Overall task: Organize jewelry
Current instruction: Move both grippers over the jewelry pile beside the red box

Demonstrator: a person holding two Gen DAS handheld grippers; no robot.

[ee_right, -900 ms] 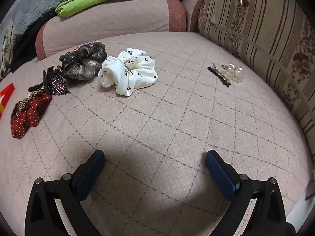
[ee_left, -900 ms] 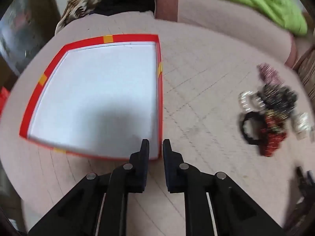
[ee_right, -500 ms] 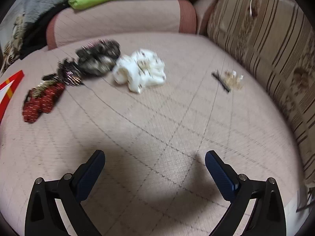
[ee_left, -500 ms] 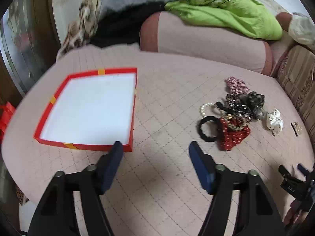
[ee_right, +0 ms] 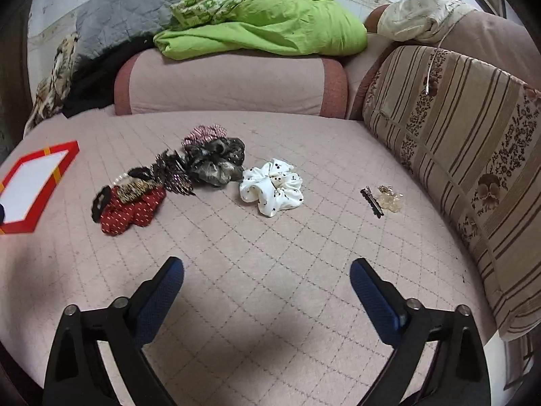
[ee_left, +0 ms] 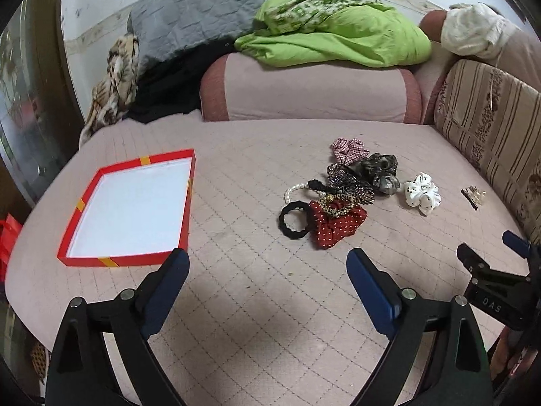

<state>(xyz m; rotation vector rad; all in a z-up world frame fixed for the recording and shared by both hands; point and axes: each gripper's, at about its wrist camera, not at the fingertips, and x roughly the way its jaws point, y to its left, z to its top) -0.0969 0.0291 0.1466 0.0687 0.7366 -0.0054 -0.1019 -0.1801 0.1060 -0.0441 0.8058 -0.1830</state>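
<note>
A red box lid with a white inside (ee_left: 133, 208) lies on the quilted pink sofa seat, left of my left gripper (ee_left: 267, 272), which is open and empty above the seat. A heap of hair ties lies ahead: a black ring (ee_left: 293, 225), a red dotted scrunchie (ee_left: 338, 228), a pearl bracelet (ee_left: 294, 191), dark sparkly scrunchies (ee_left: 378, 172) and a checked one (ee_left: 348, 147). A white dotted scrunchie (ee_right: 272, 186) lies apart, with a black hair pin (ee_right: 372, 202) and a clear claw clip (ee_right: 390, 199) further right. My right gripper (ee_right: 267, 275) hangs open with nothing in it.
A pink bolster (ee_left: 311, 93) carries a green blanket (ee_left: 338, 37) and a grey quilt (ee_left: 192, 17) at the back. A striped floral cushion (ee_right: 473, 162) bounds the right side. The seat's front edge runs close below both grippers. The red box (ee_right: 32, 186) shows at far left in the right wrist view.
My left gripper went from nearly shut at the box's edge to wide open, pulling back and up. The right gripper also drew back, staying open.
</note>
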